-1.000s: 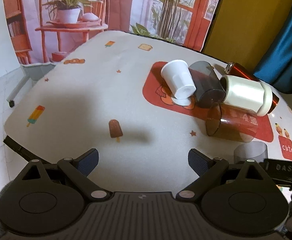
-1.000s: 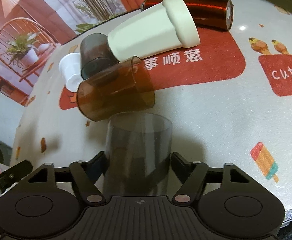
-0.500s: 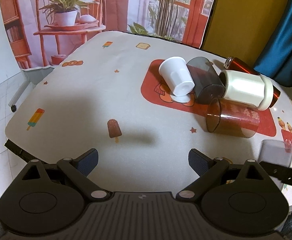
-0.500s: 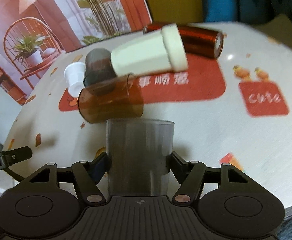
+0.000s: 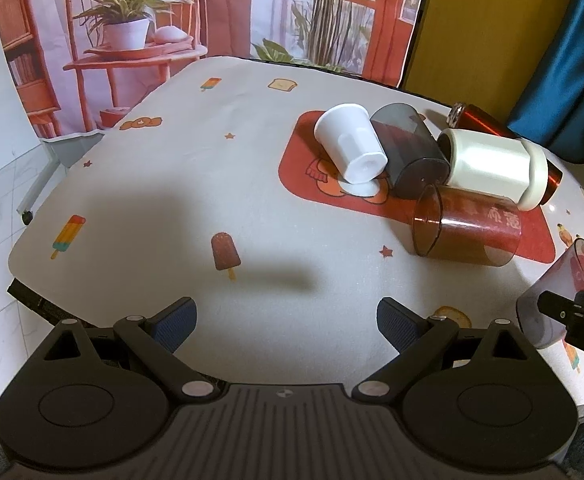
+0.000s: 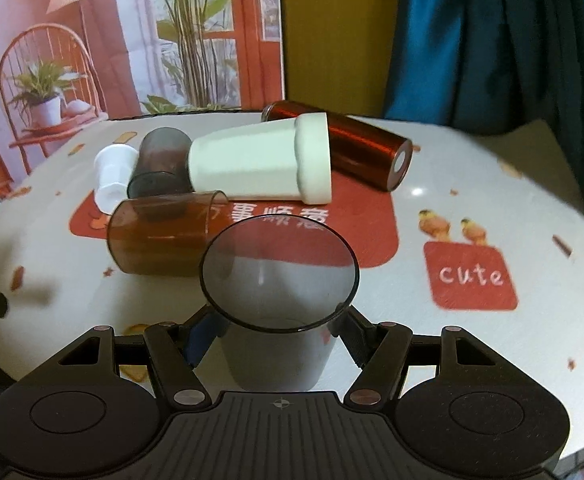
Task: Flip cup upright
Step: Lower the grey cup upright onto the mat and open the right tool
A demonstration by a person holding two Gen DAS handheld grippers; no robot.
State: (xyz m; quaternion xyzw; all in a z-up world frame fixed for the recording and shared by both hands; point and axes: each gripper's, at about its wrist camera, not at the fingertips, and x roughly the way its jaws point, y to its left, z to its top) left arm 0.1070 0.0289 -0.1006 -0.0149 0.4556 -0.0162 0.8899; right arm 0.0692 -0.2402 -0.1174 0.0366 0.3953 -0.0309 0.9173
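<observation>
Right wrist view: the worktop point(image 6: 472, 208) fills the frame, its pale cloth printed with a red panel and a "cute" patch.
Worktop: in the left wrist view the same cloth point(image 5: 172, 184) lies bare under the left tool, with ice-lolly prints.
Pile of cups: five pieces lie on their sides on the red panel, unmoved since a second ago.
Cream cup: point(image 6: 260, 166) lies across the copper tube point(image 6: 356, 150), touching it.
Amber cup: point(image 6: 160, 236) lies nearest the right tool, mouth toward the left of the frame.
Dark grey cup: point(image 6: 160, 164) lies between the cream cup and the small white cup point(image 6: 112, 176).
Clear grey cup: point(image 6: 278, 304) is held off the worktop, tilted, its round mouth turned toward the camera. A second ago it showed its side wall with the rim level; half a second ago likewise; now the opening faces the lens.
Clear grey cup, left wrist view: point(image 5: 560, 288) shows at the right edge, leaning, clear of the amber cup point(image 5: 468, 232).
Right hand-held gripper: point(image 6: 278, 332) is clamped on the clear grey cup's lower body, one finger at each side.
Left hand-held gripper: point(image 5: 286, 316) stands wide apart with nothing between its fingers, above the cloth, in much the same place as before.
</observation>
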